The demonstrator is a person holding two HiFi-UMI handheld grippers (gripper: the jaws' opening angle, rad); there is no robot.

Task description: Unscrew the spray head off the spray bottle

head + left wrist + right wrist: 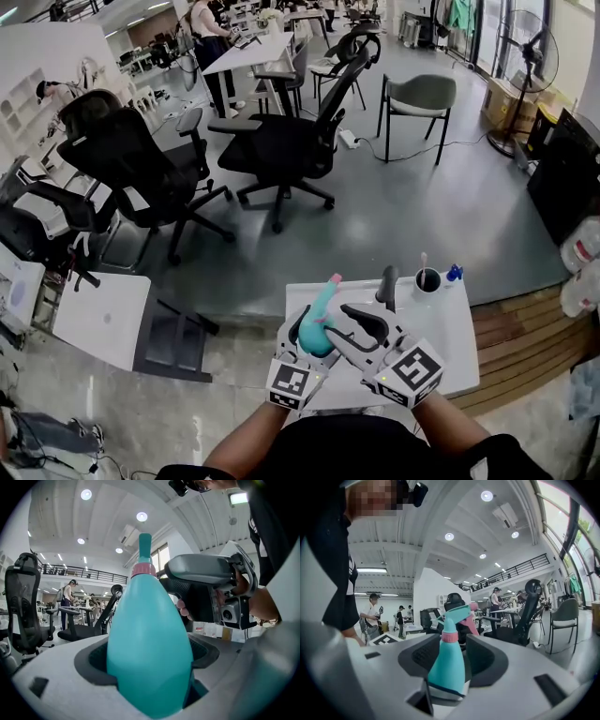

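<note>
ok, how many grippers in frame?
2. Left gripper is clamped on the spray bottle over the white table; right gripper is beside it, jaws open around the same bottle.

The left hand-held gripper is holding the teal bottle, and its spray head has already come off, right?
Not quite. The spray head is still on the teal bottle, above the pink collar; the right gripper view shows it. The left hand-held gripper does hold the bottle.
</note>
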